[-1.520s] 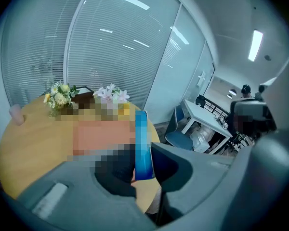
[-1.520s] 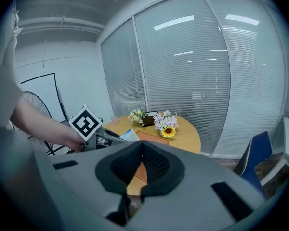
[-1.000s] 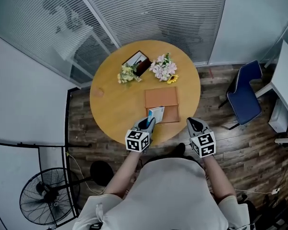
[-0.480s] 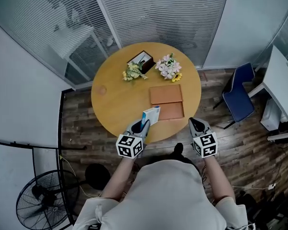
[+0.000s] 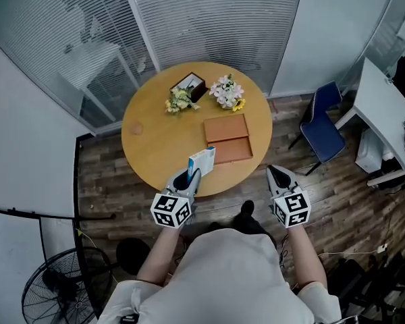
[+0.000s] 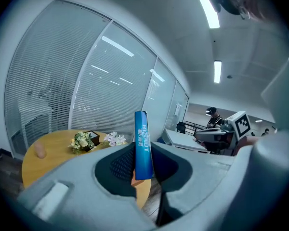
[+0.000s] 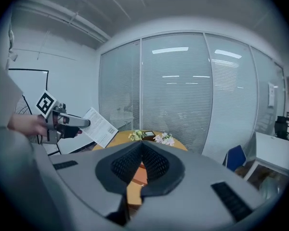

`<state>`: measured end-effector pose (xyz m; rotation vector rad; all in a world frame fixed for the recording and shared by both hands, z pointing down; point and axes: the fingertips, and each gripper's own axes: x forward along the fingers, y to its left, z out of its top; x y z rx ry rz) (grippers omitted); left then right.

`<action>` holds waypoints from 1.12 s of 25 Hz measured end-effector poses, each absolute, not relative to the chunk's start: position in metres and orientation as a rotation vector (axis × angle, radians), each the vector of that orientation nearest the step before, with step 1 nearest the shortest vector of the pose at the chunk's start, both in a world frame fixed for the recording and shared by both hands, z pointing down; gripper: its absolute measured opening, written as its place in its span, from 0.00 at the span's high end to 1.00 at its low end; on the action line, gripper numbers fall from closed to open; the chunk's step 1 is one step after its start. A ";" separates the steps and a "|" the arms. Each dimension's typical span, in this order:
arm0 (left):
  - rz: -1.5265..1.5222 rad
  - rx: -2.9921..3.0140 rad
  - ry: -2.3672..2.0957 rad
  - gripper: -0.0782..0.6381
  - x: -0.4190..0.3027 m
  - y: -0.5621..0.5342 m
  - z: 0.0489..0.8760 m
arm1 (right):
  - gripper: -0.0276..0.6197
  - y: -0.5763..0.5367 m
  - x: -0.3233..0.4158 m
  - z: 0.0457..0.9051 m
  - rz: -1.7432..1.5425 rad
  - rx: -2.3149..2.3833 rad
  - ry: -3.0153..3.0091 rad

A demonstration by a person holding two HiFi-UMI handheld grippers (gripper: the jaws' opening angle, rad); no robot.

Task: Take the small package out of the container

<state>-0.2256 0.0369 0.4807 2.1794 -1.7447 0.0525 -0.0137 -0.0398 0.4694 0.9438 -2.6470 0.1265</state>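
Flower bunches (image 5: 227, 92) beside dark box (image 5: 189, 84) on table (image 5: 148, 147).

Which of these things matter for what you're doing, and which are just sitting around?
Part of the job: small package, clamped in the left gripper; brown container.

Just lying about: flower bunches, dark box, blue chair, fan.

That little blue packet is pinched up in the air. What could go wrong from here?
1. The left tool pinches the small package only at its lower end, with much of it standing free beyond the pads, so it might tilt or slip out.
2. It hangs above the near edge of the table; a drop might land on the wooden floor.
The right tool is shut and empty, off to the side, unlikely to catch it.
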 end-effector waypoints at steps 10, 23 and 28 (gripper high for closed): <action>0.002 2.199 -1.814 0.79 -0.208 0.052 0.449 | 0.95 -0.026 0.012 0.440 0.101 0.928 -2.708; -0.022 2.137 -1.923 0.79 -0.180 0.053 0.429 | 0.95 -0.046 0.041 0.422 0.024 0.835 -2.772; -0.024 2.132 -1.926 0.79 -0.171 0.049 0.430 | 0.95 -0.050 0.048 0.419 0.011 0.826 -2.779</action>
